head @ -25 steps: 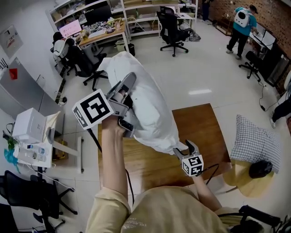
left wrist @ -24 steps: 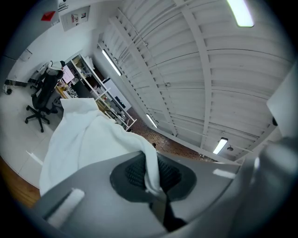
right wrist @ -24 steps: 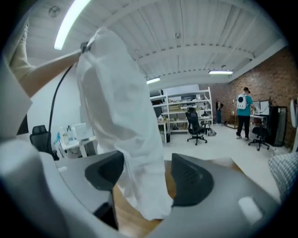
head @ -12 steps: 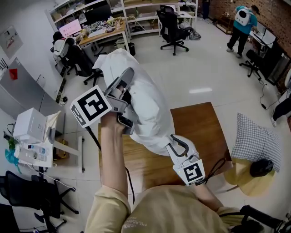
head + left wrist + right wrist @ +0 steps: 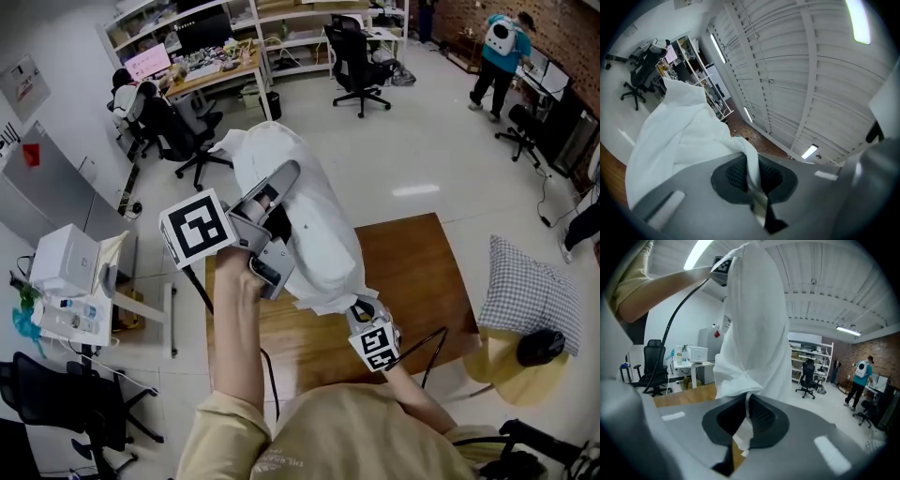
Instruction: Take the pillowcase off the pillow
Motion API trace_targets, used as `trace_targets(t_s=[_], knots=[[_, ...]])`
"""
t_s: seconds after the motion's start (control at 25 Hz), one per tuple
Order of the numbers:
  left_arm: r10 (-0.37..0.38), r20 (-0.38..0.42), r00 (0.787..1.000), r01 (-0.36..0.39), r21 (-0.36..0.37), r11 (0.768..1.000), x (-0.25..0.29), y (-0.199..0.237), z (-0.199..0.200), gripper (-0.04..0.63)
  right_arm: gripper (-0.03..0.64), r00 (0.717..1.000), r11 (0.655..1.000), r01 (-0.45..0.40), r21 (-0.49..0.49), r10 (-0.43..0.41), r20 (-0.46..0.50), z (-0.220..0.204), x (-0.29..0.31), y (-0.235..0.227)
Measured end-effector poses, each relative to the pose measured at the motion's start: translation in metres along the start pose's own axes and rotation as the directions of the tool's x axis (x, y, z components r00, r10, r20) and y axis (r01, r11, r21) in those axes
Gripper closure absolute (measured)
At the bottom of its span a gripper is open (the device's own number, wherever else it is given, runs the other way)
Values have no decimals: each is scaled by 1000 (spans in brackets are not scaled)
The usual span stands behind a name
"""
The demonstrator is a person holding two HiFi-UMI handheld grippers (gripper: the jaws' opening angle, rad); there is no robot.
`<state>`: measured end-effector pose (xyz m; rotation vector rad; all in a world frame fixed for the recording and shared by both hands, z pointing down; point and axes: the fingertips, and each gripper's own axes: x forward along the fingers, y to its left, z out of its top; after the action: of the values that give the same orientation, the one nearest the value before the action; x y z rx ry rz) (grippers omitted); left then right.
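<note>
Head view: left gripper (image 5: 279, 186) and right gripper (image 5: 358, 307) tight on pillowcase (image 5: 321, 234).

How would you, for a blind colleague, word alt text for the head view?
A person holds a white pillow up over a wooden table: left gripper shut on fabric at its side, right gripper's jaws just closed on its bottom edge.

White pillowcase (image 5: 314, 211); brown table (image 5: 412, 272)
</note>
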<state>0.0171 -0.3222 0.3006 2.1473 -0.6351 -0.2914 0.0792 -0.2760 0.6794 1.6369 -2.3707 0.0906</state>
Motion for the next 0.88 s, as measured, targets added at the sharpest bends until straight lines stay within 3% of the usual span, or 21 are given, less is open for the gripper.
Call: trace_targets(t_s=[0.16,0.2,0.24,0.28,0.32,0.36,0.44,0.48,0.52,0.6,0.68,0.76,0.88], knots=[[-18,-47,999,18,-3,1000,6,9,-7,589,611,998,996,-46,78,50,-49,-32,10,-5],[-81,-59,995,84,51,995,9,1,-8,588,611,996,994,-75,75,78,-43,-38,11,-4],[-188,-87,978,199,148,969,13,-14,-9,588,609,993,992,-114,59,115,-19,-39,11,-3],[-297,-139,945,324,259,910,17,-32,-10,588,607,987,987,-159,34,158,18,-31,6,-1],[-352,-206,913,405,346,847,19,-42,-10,588,606,977,979,-206,4,206,65,-14,-4,3],[-329,-267,906,414,395,820,17,-38,-10,588,599,961,967,-252,-30,254,114,8,-18,7],[-187,-374,908,354,451,819,11,-16,-12,588,532,919,940,-330,-86,340,197,51,-49,11],[-147,-428,892,364,487,794,8,-13,-14,588,488,900,927,-361,-100,374,223,65,-61,10],[-127,-476,871,396,524,754,6,-15,-17,586,456,883,915,-389,-109,404,240,74,-69,9],[-109,-547,830,477,595,647,1,-24,-20,586,428,854,894,-429,-128,448,266,85,-81,9],[-103,-584,805,535,641,551,-3,-36,-24,586,423,831,882,-455,-125,471,295,100,-94,9],[-115,-611,783,582,656,480,-6,-51,-27,586,409,817,872,-479,-105,486,311,118,-106,12],[-144,-648,748,648,666,369,-11,-75,-31,586,377,779,846,-505,-170,531,332,142,-120,19]])
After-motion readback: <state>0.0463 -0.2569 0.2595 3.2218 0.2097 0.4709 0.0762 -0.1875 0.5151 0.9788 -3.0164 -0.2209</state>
